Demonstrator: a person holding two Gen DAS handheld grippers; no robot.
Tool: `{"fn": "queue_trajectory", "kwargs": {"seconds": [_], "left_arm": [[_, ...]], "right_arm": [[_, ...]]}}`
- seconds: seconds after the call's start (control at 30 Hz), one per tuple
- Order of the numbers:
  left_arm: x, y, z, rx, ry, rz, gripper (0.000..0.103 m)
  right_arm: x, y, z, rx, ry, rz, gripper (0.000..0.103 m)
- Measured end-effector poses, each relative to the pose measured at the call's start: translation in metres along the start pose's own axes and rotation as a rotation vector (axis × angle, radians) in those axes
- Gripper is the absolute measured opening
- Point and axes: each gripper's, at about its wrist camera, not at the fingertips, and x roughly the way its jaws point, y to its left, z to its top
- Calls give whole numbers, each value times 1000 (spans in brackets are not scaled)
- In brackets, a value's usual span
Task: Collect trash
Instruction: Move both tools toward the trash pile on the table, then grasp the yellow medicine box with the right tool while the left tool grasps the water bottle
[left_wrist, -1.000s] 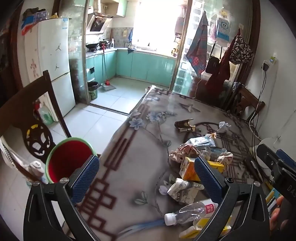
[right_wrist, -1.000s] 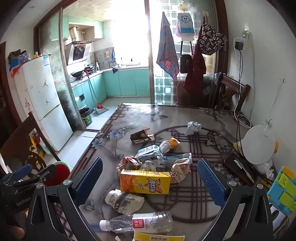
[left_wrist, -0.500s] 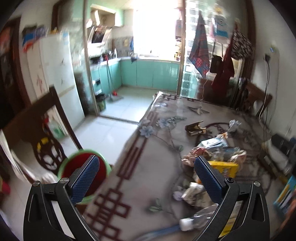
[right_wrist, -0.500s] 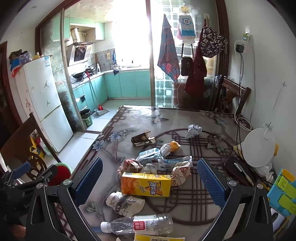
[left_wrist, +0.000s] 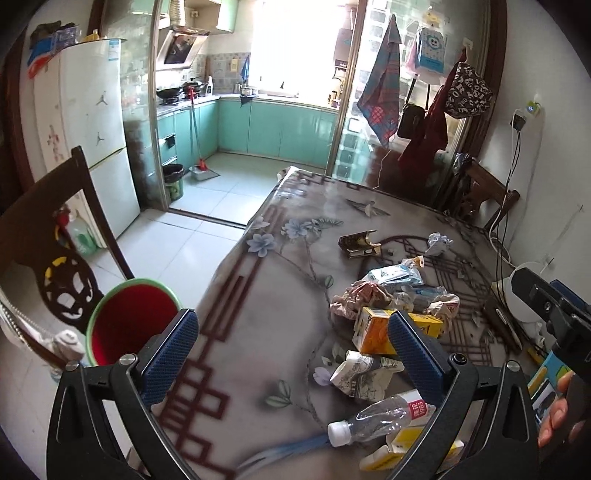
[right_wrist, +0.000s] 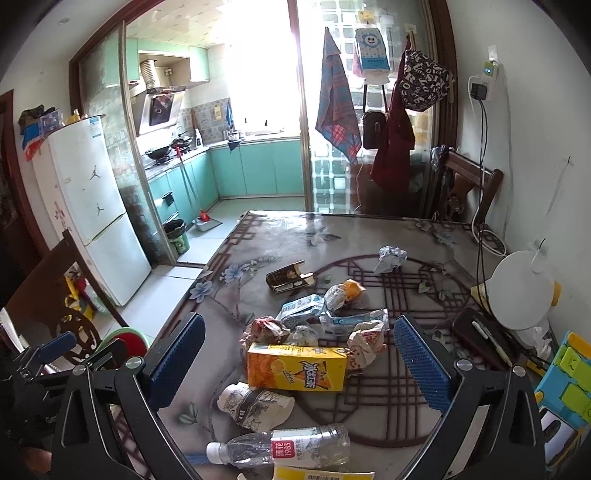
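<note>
**Trash heaped mid-bench, both tools spread and empty**

Left hand-held gripper (left_wrist: 293, 354): spread wide, nothing between the blue pads, hanging over the near left edge of the bench (left_wrist: 258, 295). Right hand-held gripper (right_wrist: 299, 363): likewise wide apart and empty, poised above the near side of the litter.

Spread across the middle of the bench: a yellow juice carton (right_wrist: 297, 371) lying flat, touching crumpled wrappers (right_wrist: 365, 341) on its far and right side. Just nearer than the carton, a squashed paper cup (right_wrist: 255, 404) on its side. Nearer again, close to the bench edge, a clear plastic bottle (right_wrist: 280, 448) lying down, white cap pointing left, red label around the middle. A second yellow carton (right_wrist: 325, 474) partly cut off at the bottom of the right wrist view. Farther off, an open dark cigarette box (right_wrist: 290, 280), and to its right, set apart, a crumpled white wad (right_wrist: 391, 258).

Down off the left edge, on the floor beside a dark wooden chair (left_wrist: 48, 236): a red bin with green rim (left_wrist: 133, 321), mouth open upward. At the far right of the bench: a white round fan (right_wrist: 521, 295), with a dark case and pen (right_wrist: 480, 334) just in front of it.
</note>
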Motion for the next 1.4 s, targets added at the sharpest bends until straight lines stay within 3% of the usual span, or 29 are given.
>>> {"fn": "queue_trajectory", "kwargs": {"seconds": [0.37,0.7,0.83,1.0,1.27,1.4], "left_arm": [[3,-4,-2,46,60,-1,103],[19,-3,-11,58,160,-26,103],[25,-7,-20,107,201,-31,103],[29,-11,-26,160,232,-112,103],[52,-30,-40,328,320,-158,103],[52,-34,-46,385,342,-243,103]], "right_arm": [[6,-3,-1,3,22,31,103],[34,-41,-31,37,225,94,103],[42,-41,-60,-93,359,163,103],[52,-27,-113,-403,523,181,103],[83,-16,-179,-725,716,237,102],[88,-11,-200,-823,747,270,95]]}}
